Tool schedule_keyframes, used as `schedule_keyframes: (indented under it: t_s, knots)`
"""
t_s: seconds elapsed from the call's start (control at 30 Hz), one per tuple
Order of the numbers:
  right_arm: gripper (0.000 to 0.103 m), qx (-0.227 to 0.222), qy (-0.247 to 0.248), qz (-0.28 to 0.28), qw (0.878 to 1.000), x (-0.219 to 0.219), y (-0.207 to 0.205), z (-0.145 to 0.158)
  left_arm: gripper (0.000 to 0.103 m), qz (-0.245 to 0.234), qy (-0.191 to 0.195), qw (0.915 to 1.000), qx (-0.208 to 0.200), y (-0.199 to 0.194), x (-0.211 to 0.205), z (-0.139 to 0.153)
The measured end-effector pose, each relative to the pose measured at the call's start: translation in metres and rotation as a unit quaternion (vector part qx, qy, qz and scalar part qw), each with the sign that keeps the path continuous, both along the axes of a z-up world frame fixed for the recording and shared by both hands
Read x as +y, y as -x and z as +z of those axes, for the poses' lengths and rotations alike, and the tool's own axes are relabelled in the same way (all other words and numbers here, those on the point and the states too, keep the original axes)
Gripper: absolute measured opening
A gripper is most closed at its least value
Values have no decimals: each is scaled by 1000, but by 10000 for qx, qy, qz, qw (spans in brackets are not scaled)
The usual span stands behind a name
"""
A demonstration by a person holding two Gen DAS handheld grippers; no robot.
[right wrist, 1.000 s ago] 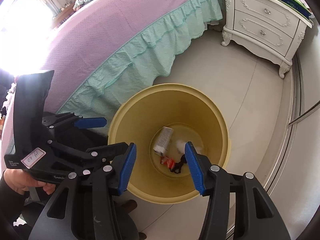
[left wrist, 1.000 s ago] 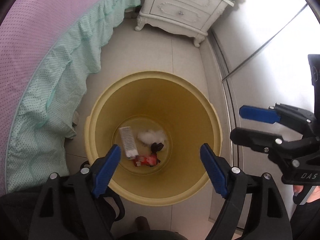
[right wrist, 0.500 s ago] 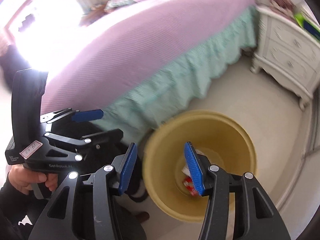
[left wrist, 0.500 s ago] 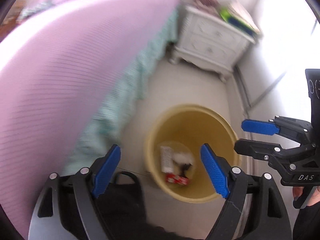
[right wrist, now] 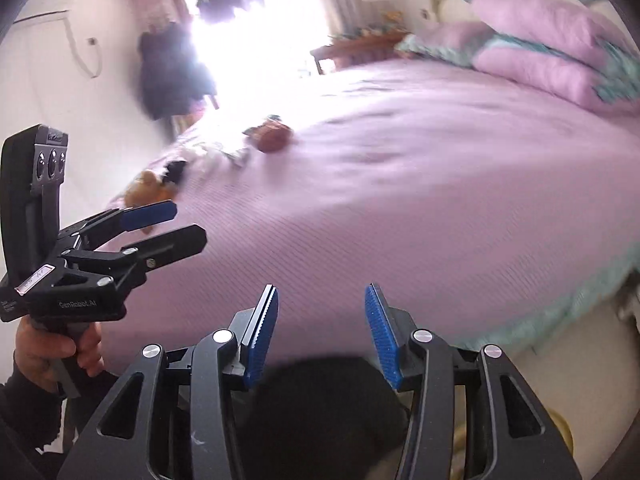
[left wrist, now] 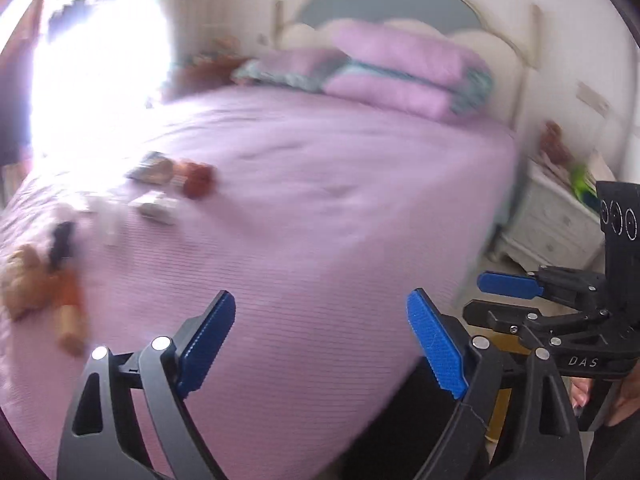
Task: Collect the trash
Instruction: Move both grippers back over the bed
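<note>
Both views are motion-blurred. Several small items lie on the purple bed (left wrist: 320, 208): a reddish-brown lump (left wrist: 197, 179), a white crumpled piece (left wrist: 158, 206), a dark piece (left wrist: 60, 240) and an orange-brown soft toy (left wrist: 36, 280). They show again in the right wrist view, the reddish lump (right wrist: 272, 138) and the toy (right wrist: 146, 188). My left gripper (left wrist: 324, 340) is open and empty above the bed's near edge. My right gripper (right wrist: 322, 330) is open and empty too. A sliver of the yellow bin (left wrist: 500, 392) shows low right.
Purple pillows (left wrist: 408, 68) lie at the headboard. A white nightstand (left wrist: 552, 220) stands right of the bed. A bright window (right wrist: 248, 20) and a dark figure or hanging garment (right wrist: 172, 68) are at the far left. The bed has a teal frill (right wrist: 560, 312).
Both grippers have swung up from looking down into the yellow bin to looking across the bed top. Both stayed open and empty.
</note>
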State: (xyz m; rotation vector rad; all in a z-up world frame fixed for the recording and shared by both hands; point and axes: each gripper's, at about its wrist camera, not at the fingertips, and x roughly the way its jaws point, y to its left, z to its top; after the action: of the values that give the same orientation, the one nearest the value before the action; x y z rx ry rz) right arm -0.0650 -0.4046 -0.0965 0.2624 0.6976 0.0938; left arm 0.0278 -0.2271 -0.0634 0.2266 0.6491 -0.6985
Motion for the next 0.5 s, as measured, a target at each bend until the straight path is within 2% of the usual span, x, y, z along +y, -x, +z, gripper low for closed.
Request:
schedule_keyframes:
  t_s: [0.13,0.2,0.37,0.43,0.47,0.5]
  knots:
    - [46,-360,109,488,9981,39,-36,25,93,835,40,9959,-342,-21,50,23]
    - [46,-518,122,712,9960,58,-51,35,97,1249,19,9912,-436,-33,73,26]
    - [47,-655,186,1096,9916,98,-86,51,99,1977,88,9787,-551,-60,122,31]
    - [61,-703,275,1161,9904,111,-96,54,99,2211,52,9735,-577,-69,134,31]
    - [73,-756,354,1136,9900,117,-100,55,99,2292,30,9717,-567,-73,140,30]
    - [81,-834,441,1080,9897,123,-104,56,99,2371,23,9700,-534,-76,149,27]
